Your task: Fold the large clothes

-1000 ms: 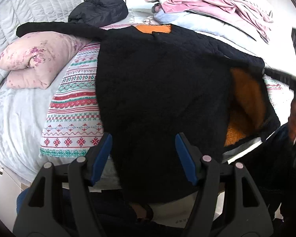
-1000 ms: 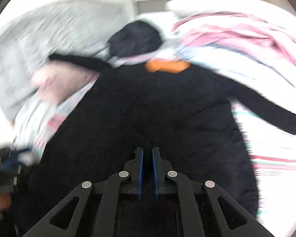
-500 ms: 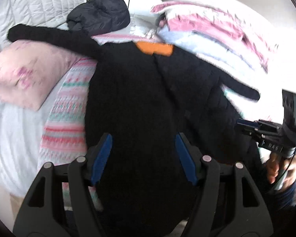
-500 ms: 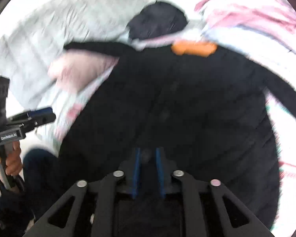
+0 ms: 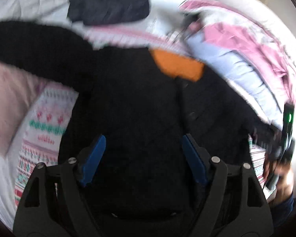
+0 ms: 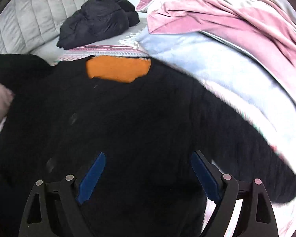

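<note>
A large black fleece jacket (image 6: pixel 128 130) lies spread flat on a bed, its orange lining (image 6: pixel 118 71) showing at the collar, which points away from both cameras toward the quilted grey headboard (image 6: pixel 29 13). One sleeve stretches out to the left across a pale pink pillow (image 5: pixel 7 106); the other runs out to the right, ending just short of a heap of pink and pale blue bedding (image 6: pixel 217 45). Beneath the jacket, a patterned blanket (image 5: pixel 47 118) in pink, green and white covers the mattress.

The left tool (image 5: pixel 143 158) hangs over the jacket's lower body with its blue-padded jaws set wide apart and nothing between them; they have just been opening a little further. The right tool (image 6: pixel 148 174) stands over the same garment nearer the right sleeve, and its jaws have just swung open from a closed position; only the fabric lying below shows between them, and the pads press on nothing. In the left wrist view the right tool appears at the far right edge, blurred, held by a person's hand (image 5: pixel 284 179) in a dark sleeve.

A crumpled dark puffer coat (image 6: pixel 98 19) sits at the head of the bed, well apart from the jacket. The left wrist view is heavily smeared.
</note>
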